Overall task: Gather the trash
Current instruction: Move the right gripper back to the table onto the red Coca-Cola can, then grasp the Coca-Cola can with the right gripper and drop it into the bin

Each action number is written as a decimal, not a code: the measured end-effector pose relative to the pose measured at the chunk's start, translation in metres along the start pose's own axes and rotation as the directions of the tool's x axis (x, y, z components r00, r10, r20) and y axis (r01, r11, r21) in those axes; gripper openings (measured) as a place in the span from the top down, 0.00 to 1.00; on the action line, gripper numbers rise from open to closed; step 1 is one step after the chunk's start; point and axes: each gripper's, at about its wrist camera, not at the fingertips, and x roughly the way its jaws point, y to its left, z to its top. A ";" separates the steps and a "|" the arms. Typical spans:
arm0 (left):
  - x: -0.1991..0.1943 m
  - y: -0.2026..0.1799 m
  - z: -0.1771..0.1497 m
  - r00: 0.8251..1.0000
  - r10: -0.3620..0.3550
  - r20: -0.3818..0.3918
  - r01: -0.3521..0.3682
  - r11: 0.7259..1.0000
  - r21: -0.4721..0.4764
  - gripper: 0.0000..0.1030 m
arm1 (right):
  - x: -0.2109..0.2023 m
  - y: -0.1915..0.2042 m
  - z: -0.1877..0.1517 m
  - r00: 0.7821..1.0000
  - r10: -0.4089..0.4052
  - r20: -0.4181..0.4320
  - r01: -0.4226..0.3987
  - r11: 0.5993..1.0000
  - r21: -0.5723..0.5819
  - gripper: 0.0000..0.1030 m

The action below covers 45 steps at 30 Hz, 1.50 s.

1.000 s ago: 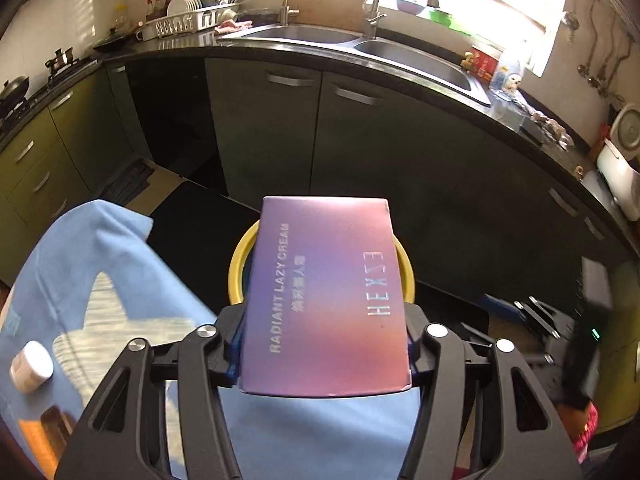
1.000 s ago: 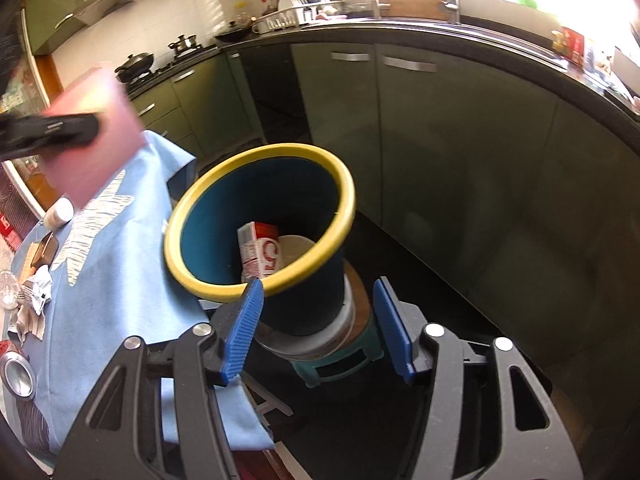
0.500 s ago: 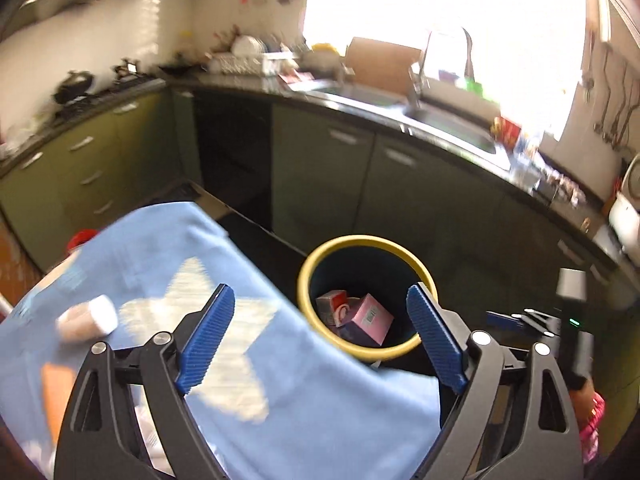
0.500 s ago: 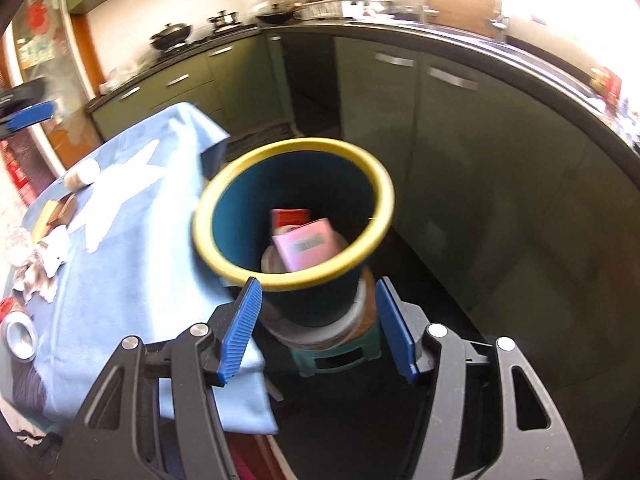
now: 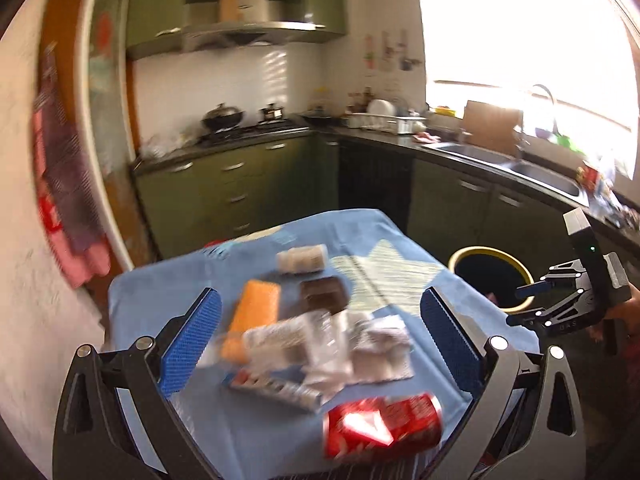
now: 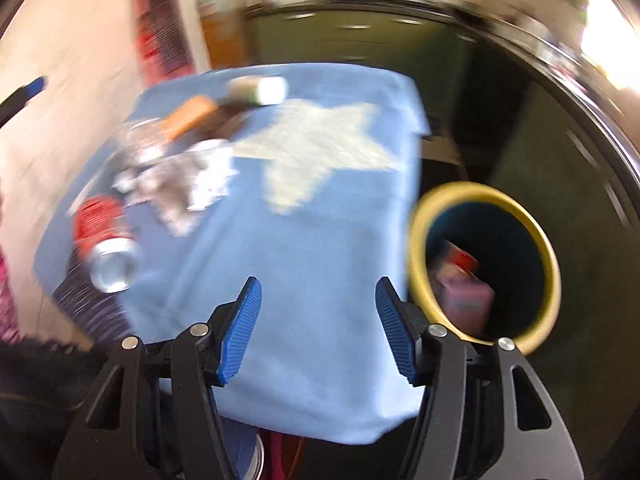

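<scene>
My left gripper (image 5: 320,332) is open and empty above a blue star tablecloth (image 5: 384,240) strewn with trash: a red soda can (image 5: 384,426), crumpled wrappers (image 5: 360,352), an orange box (image 5: 254,320), a brown packet (image 5: 323,295) and a small jar (image 5: 302,259). The yellow-rimmed bin (image 5: 490,280) stands past the table's right edge. My right gripper (image 6: 318,312) is open and empty over the cloth (image 6: 320,260). The bin (image 6: 420,264) is to its right and holds a pink box (image 6: 466,302) and a red carton (image 6: 460,258). The can (image 6: 106,248) lies at the left.
Green kitchen cabinets (image 5: 240,184), a stove with a pot (image 5: 222,116) and a sink counter (image 5: 520,164) line the far walls. The other gripper (image 5: 576,292) shows at the right of the left wrist view. Both views are motion-blurred.
My left gripper let go of the pink box into the bin and swung left over the table. My right gripper also turned left, from the bin toward the cloth.
</scene>
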 end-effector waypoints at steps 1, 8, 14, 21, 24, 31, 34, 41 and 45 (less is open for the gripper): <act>-0.006 0.014 -0.008 1.000 0.021 -0.008 -0.021 0.999 -0.038 0.05 | 0.002 0.013 0.008 0.999 0.029 -0.017 -0.030 0.998 -0.052 0.44; -0.024 0.067 -0.053 0.987 0.149 -0.060 -0.156 0.981 -0.119 0.05 | 0.011 0.094 0.053 0.974 0.169 -0.150 -0.209 0.926 -0.314 0.43; -0.027 0.084 -0.066 0.983 0.172 -0.065 -0.181 0.968 -0.172 0.05 | 0.030 0.143 0.071 0.908 0.269 -0.322 -0.385 0.839 -0.384 0.42; -0.030 0.071 -0.063 0.987 0.154 -0.047 -0.159 0.976 -0.150 0.05 | 0.071 0.190 0.074 0.850 0.180 -0.496 -0.439 0.761 -0.476 0.40; -0.029 0.068 -0.064 0.988 0.147 -0.050 -0.153 0.977 -0.148 0.05 | 0.085 0.201 0.072 0.832 0.138 -0.537 -0.448 0.739 -0.504 0.39; -0.027 0.065 -0.065 0.990 0.130 -0.056 -0.137 0.979 -0.151 0.05 | 0.107 0.215 0.066 0.806 0.093 -0.585 -0.465 0.712 -0.527 0.37; -0.026 0.063 -0.066 0.990 0.125 -0.060 -0.133 0.980 -0.148 0.05 | 0.113 0.220 0.064 0.801 0.078 -0.594 -0.467 0.703 -0.537 0.36; -0.026 0.060 -0.067 0.990 0.124 -0.062 -0.132 0.981 -0.142 0.05 | 0.125 0.234 0.053 0.796 0.052 -0.603 -0.466 0.687 -0.557 0.36; -0.025 0.060 -0.068 0.990 0.121 -0.067 -0.130 0.981 -0.143 0.05 | 0.133 0.244 0.049 0.804 0.048 -0.593 -0.458 0.685 -0.566 0.37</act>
